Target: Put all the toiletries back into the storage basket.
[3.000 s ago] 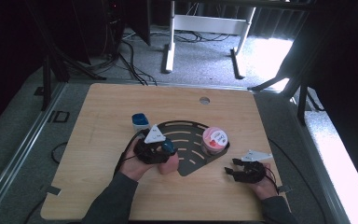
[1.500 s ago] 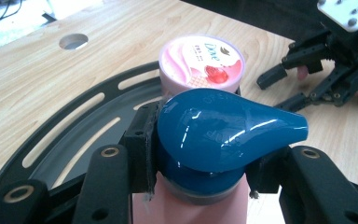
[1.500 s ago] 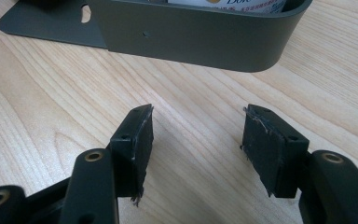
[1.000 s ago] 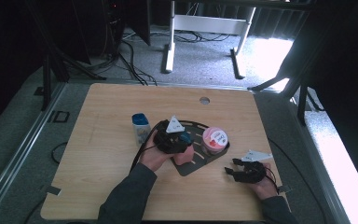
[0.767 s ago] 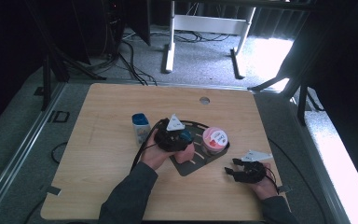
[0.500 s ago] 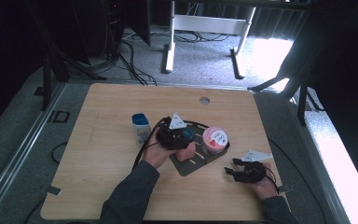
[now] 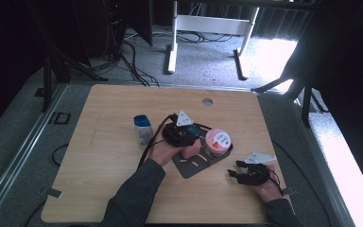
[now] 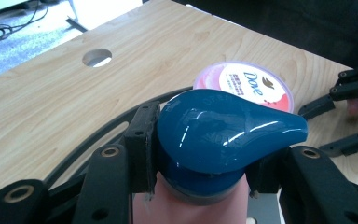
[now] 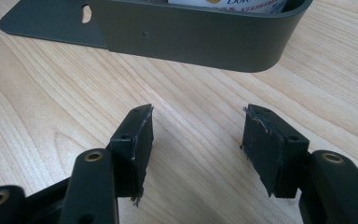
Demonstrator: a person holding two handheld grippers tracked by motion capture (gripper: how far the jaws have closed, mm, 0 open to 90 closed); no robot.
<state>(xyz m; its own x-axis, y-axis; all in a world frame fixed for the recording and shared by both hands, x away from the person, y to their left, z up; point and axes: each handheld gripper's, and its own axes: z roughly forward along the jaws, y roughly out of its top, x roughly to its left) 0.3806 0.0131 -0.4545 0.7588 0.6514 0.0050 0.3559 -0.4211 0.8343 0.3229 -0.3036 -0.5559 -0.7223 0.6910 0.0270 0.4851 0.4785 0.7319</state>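
Note:
My left gripper (image 7: 185, 134) (image 8: 203, 154) is shut on a pink bottle (image 7: 192, 149) just below its glossy blue cap (image 8: 223, 133). The bottle stands upright over the left part of a dark metal tray (image 7: 194, 166); whether its base rests on the tray I cannot tell. A pink Dove jar (image 7: 217, 141) (image 8: 249, 84) sits in the tray's right end. My right gripper (image 7: 239, 171) (image 9: 198, 135) lies low on the table right of the tray, open with nothing between its jaws, facing the tray's curved wall (image 9: 191, 37).
A small container with a blue lid (image 7: 143, 128) stands on the wooden table (image 7: 104, 156) left of my left hand. A round hole (image 7: 207, 101) is near the table's far edge. Cables and desk legs are on the floor beyond.
Since three seconds ago my left gripper has carried the bottle rightward and away from me, onto the tray beside the jar. In the last second it barely moved. The right gripper stayed still.

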